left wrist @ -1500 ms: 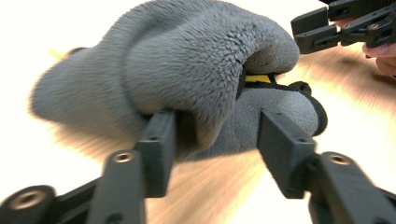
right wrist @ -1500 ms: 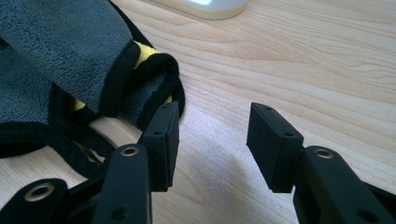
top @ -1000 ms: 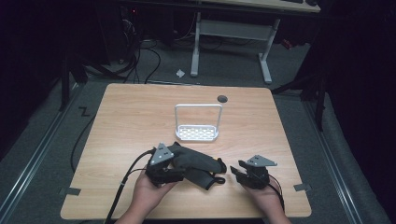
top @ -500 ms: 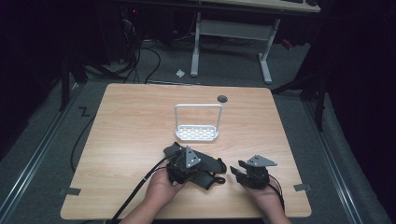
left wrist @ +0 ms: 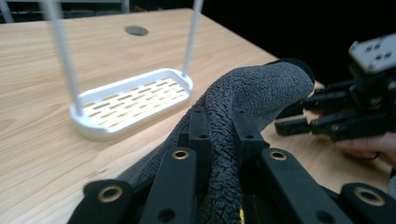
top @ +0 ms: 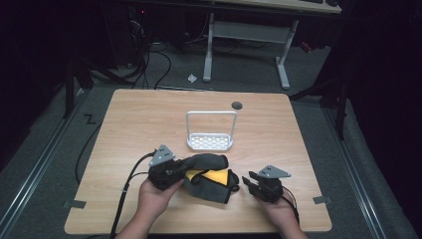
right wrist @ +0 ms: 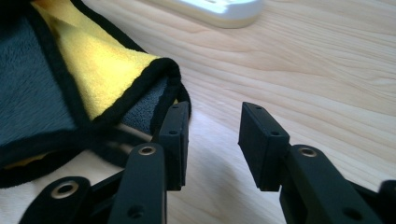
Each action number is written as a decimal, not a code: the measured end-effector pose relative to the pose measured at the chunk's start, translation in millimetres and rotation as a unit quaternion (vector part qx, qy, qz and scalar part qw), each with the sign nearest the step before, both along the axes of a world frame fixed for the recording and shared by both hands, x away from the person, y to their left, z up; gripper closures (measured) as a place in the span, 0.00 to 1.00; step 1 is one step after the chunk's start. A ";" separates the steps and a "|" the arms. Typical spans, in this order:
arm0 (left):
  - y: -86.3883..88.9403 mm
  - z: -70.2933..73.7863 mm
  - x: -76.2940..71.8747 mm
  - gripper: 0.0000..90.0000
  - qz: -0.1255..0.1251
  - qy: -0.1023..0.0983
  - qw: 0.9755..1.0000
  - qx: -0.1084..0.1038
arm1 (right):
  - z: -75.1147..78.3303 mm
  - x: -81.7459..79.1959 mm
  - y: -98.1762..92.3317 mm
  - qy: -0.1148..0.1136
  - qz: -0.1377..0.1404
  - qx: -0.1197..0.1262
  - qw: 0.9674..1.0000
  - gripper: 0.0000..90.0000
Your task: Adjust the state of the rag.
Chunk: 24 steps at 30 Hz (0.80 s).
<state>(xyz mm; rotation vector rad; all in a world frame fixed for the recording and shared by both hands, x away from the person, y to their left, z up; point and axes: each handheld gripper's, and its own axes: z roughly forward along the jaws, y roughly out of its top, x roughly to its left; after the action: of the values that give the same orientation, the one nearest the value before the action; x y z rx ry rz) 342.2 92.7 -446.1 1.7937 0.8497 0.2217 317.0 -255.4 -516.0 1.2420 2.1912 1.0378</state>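
In my left gripper view the 2 black jaws of the left gripper (left wrist: 219,140) have just been closing and now pinch a raised fold of the grey cloth (left wrist: 252,93), which humps up through the centre of the frame. In my right gripper view the right gripper (right wrist: 212,140) has its jaws apart, though they have just been narrowing, with bare wood between them; the cloth's black-edged yellow corner (right wrist: 116,70) lies just left of the left jaw, in the upper left of the frame. In the high view the cloth (top: 209,179) sits in the lower centre of the wooden table (top: 149,124), between the left gripper (top: 186,169) and the right gripper (top: 249,183), each in a hand at the bottom edge. The white rack (top: 210,142) with its tall loop handle stands just above the cloth, at mid-frame.
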 end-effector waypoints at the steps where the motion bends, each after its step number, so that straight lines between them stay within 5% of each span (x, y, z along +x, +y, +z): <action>1: 5.8 -1.4 -0.8 0.90 0.002 0.003 1.000 -0.008 | -0.9 0.3 5.2 0.003 0.010 0.002 1.000 0.69; 7: 28.6 -19.8 -5.0 0.90 0.013 0.027 0.999 -0.031 | -3.4 1.5 43.2 0.016 0.060 0.002 0.998 0.63; 10: 28.8 -21.1 -6.4 0.90 0.012 0.024 0.999 -0.029 | -8.6 -0.5 65.7 0.017 0.077 -0.029 0.996 0.62; 15: 27.6 -19.3 -6.9 0.90 0.008 0.018 0.999 -0.030 | -10.8 -1.8 70.7 0.013 0.081 -0.036 0.996 0.67; 20: 26.8 -18.4 -5.4 0.90 0.007 0.012 0.999 -0.030 | -9.0 -5.5 70.9 0.014 0.085 -0.043 0.995 0.93; 24: 28.0 -19.2 -5.5 0.90 0.007 0.008 0.999 -0.041 | -3.0 -4.2 58.9 -0.002 0.061 -0.037 0.997 0.95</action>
<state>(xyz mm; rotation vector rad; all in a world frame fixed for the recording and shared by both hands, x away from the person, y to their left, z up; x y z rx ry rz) 336.7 120.6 -465.3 1.7154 0.8711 0.1806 312.8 -196.5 -519.0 1.0839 2.3046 0.9962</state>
